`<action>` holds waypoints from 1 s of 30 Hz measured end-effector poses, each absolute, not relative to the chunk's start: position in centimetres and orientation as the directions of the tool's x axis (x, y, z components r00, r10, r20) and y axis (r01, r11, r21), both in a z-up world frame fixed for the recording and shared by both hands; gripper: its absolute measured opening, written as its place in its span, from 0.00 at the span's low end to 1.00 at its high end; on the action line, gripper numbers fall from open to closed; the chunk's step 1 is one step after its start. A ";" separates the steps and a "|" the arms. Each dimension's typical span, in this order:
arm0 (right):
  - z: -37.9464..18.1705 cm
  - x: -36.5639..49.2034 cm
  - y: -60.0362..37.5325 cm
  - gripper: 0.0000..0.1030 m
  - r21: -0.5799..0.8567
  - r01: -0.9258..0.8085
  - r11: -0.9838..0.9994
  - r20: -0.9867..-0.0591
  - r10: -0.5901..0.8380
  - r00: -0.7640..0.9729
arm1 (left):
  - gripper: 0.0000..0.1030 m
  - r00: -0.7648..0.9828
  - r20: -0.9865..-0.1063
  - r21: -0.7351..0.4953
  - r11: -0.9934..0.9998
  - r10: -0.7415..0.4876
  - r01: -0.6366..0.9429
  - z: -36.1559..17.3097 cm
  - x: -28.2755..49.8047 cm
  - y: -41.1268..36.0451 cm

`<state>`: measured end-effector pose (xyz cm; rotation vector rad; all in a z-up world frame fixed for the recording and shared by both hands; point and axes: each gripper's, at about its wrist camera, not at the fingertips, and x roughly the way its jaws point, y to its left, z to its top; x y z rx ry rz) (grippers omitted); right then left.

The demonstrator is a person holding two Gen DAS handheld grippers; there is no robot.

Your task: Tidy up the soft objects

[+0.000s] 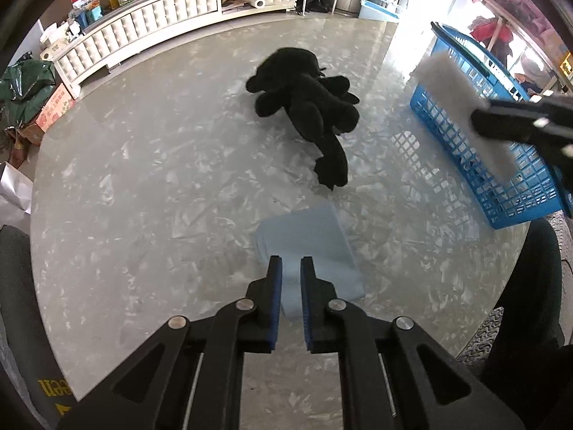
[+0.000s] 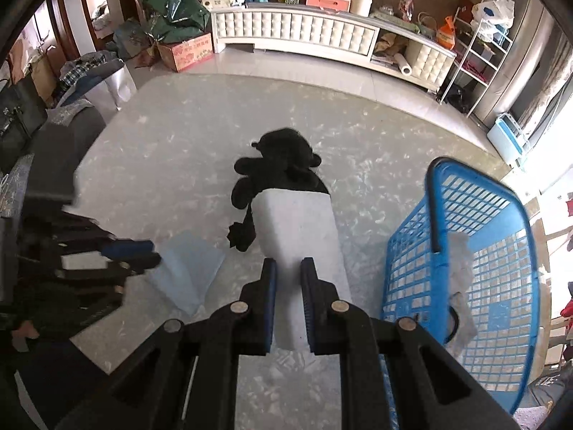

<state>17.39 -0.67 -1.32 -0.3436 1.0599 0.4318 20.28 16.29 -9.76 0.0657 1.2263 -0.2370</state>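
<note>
The right hand-held gripper (image 2: pixel 288 263) is raised above the tabletop (image 1: pixel 143 186) and reaches forward, its blue-padded fingers (image 2: pixel 271 301) clenched on the near end of a white sponge block (image 2: pixel 299 236). The block's long axis runs straight out along the fingers, away from the camera, with its far end covering part of the black plush toy (image 2: pixel 275 165) in this view. From the left wrist camera the same block (image 1: pixel 462 107) appears blurred, held aloft in front of the blue plastic basket (image 1: pixel 501 165), its long axis slanting from upper left to lower right.

The left hand-held gripper (image 1: pixel 290 261) sits low over the near part of the tabletop, pointing forward over a folded light-blue cloth (image 1: pixel 308 243). Its jaws stand a narrow gap apart with the cloth showing between them; whether they are pinching it or only hovering above it cannot be told. The cloth lies flat, its long axis running roughly away from the camera.

The black plush toy (image 1: pixel 308 100) lies on the middle of the tabletop, head toward the far side and tail (image 1: pixel 333 168) pointing back toward the cloth, apart from it. The basket stands at the right edge of the tabletop, just right of the sponge block, with a crumpled clear plastic piece (image 2: pixel 460 286) inside.
</note>
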 end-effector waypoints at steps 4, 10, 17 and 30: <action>0.4 17.6 -1.4 0.12 -0.060 -0.497 0.865 -0.876 0.193 0.441 | 0.09 0.304 -0.942 -0.077 0.974 -0.141 0.215 -10.9 21.0 15.5; 3.3 17.5 -2.7 0.12 -0.095 -0.489 0.867 -0.849 0.186 0.495 | 0.09 0.298 -0.945 -0.074 0.974 -0.138 0.215 -10.9 21.3 14.8; 3.9 18.7 -7.0 0.13 -0.128 -0.410 0.903 -0.837 0.123 0.533 | 0.08 0.332 -0.929 -0.085 0.966 -0.166 0.245 -8.4 21.3 13.2; -1.3 22.5 -13.3 0.14 -0.106 -0.311 0.945 -0.908 0.035 0.417 | 0.08 0.350 -0.914 -0.098 0.950 -0.204 0.297 -5.2 20.2 9.6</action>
